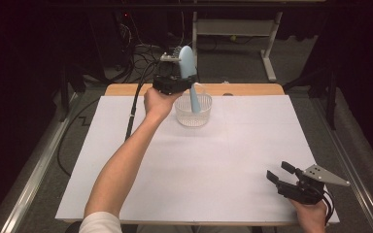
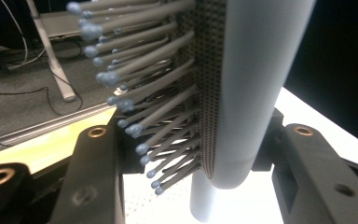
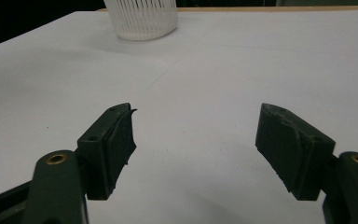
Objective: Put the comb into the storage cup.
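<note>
A pale blue hairbrush (image 1: 188, 62) stands upright in the air, head up, with its handle reaching down into a clear ribbed basket (image 1: 180, 112) at the far middle of the table. My left gripper (image 1: 180, 83) is shut on the brush just below its head. In the left gripper view the brush's back (image 2: 256, 84) and its ball-tipped bristles (image 2: 140, 98) sit between the jaws of the left gripper (image 2: 196, 158). My right gripper (image 1: 280, 173) rests near the front right corner, open and holding nothing. The right gripper view has the right gripper (image 3: 196, 144) open over the bare sheet, the basket (image 3: 144, 18) far ahead.
A white sheet (image 1: 199, 165) covers the wooden table (image 1: 252, 90). Black cables (image 1: 141, 53) lie on the floor behind the table, beside a white desk frame (image 1: 268, 48). A cable (image 1: 132, 114) trails from the left gripper across the sheet's left part.
</note>
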Motion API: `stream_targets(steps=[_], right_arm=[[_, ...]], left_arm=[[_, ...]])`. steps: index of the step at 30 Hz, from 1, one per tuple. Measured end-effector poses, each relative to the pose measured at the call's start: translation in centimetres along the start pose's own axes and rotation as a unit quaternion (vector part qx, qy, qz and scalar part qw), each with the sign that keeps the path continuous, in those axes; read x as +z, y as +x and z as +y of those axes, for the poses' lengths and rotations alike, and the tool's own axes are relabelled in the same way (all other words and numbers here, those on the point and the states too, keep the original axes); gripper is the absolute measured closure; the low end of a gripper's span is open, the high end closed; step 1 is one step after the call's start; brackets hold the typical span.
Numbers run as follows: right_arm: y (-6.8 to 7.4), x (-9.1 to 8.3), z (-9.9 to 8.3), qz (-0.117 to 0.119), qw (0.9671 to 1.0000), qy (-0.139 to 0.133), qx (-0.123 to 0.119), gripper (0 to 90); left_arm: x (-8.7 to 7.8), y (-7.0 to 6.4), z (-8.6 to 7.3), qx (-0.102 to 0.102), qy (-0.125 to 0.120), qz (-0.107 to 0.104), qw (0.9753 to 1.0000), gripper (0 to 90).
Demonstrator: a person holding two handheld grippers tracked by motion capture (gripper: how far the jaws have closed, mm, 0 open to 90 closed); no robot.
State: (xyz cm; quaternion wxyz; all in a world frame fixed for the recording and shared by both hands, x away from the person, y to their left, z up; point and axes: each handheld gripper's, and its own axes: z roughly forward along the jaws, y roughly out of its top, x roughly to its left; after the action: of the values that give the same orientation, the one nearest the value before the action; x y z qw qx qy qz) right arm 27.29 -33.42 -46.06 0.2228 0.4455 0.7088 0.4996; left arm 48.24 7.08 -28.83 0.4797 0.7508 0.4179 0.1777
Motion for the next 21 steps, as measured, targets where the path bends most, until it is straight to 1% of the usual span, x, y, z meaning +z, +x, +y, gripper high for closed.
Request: stream_targets(steps=[3, 8, 11, 14, 17, 21], right_arm=[[0.0, 0.0, 0.0, 0.000, 1.0000, 0.000, 0.000, 28.2], [0.0, 0.0, 0.0, 0.000, 1.0000, 0.000, -0.001, 28.2], [0.0, 0.0, 0.0, 0.000, 1.0000, 0.000, 0.000, 28.2], [0.0, 0.0, 0.0, 0.000, 1.0000, 0.000, -0.001, 28.2], [0.0, 0.0, 0.0, 0.000, 1.0000, 0.000, 0.000, 28.2], [0.0, 0.0, 0.0, 0.000, 1.0000, 0.000, 0.000, 28.2]], left_arm=[[0.3, 0.1, 0.0, -0.004, -0.004, -0.004, 1.0000, 50.5], [0.8, 0.4, -0.2, -0.008, 0.001, 0.001, 1.0000, 50.5], [1.2, 0.6, -0.3, -0.008, 0.005, 0.007, 0.9999, 50.4], [1.5, 0.8, -0.4, -0.011, 0.002, 0.010, 0.9999, 50.3], [1.6, 0.9, -0.4, -0.006, -0.002, 0.019, 0.9998, 50.4], [2.0, 1.1, -0.5, -0.015, 0.000, 0.020, 0.9997, 50.4]])
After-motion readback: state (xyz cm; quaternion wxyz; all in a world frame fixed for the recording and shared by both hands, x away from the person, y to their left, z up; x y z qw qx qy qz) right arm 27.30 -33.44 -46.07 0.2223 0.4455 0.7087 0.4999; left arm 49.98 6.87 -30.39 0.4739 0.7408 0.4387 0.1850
